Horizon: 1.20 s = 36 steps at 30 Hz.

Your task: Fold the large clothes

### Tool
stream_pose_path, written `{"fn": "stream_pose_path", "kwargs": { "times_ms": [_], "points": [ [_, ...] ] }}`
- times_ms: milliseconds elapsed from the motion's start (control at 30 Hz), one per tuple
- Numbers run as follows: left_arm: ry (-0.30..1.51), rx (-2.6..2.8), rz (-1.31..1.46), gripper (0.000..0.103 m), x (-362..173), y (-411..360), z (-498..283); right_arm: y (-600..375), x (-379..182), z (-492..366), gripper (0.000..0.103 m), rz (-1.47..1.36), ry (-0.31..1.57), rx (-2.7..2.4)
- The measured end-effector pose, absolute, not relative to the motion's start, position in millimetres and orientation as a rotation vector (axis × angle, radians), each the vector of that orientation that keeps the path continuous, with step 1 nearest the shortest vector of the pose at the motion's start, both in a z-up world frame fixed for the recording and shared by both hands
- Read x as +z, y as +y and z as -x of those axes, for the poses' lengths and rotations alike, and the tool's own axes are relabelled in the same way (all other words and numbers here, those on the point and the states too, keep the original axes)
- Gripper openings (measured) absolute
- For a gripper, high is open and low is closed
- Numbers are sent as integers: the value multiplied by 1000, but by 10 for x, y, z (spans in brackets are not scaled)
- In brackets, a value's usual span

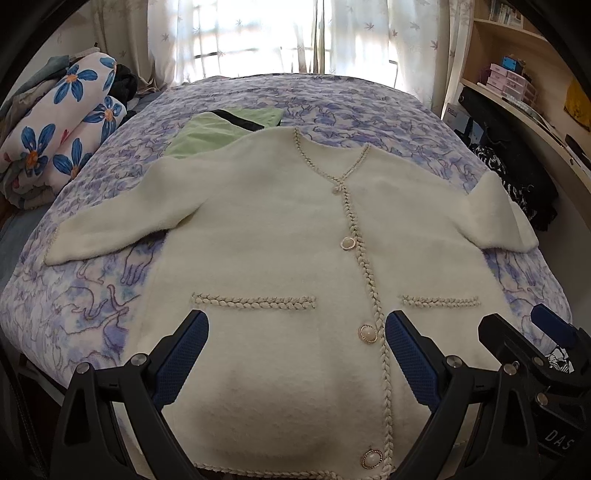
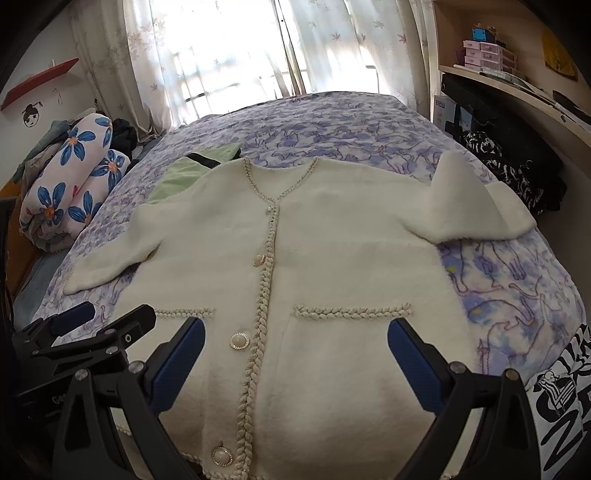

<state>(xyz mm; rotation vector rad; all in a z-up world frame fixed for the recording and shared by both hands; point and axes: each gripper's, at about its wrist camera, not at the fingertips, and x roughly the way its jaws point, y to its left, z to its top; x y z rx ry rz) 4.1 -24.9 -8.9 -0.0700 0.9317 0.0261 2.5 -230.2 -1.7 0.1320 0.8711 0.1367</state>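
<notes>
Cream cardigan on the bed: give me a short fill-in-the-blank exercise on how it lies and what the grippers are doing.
1. The cream cardigan lies front side ____ on the bed.
2. The left gripper and the right gripper are both ____.
3. Under the cardigan's far shoulder lies a light ____ garment.
4. The cardigan's front is ____ with round buttons.

Missing words: up; open; green; closed

Blown-out window [image 1: 258,33] backlight, fisheye-warped edges

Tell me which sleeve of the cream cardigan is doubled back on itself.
The right-hand sleeve, near the shelves: its end is folded over. The left-hand sleeve lies flat, braided cuff showing.
</notes>
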Motion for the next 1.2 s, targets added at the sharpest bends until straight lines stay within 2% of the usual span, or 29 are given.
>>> {"fn": "stream_pose_path", "kwargs": {
  "times_ms": [1200],
  "points": [
    [937, 35, 84, 96, -92, -247, 37, -2322, -49, -13, 100, -131, 878, 123]
  ]
}}
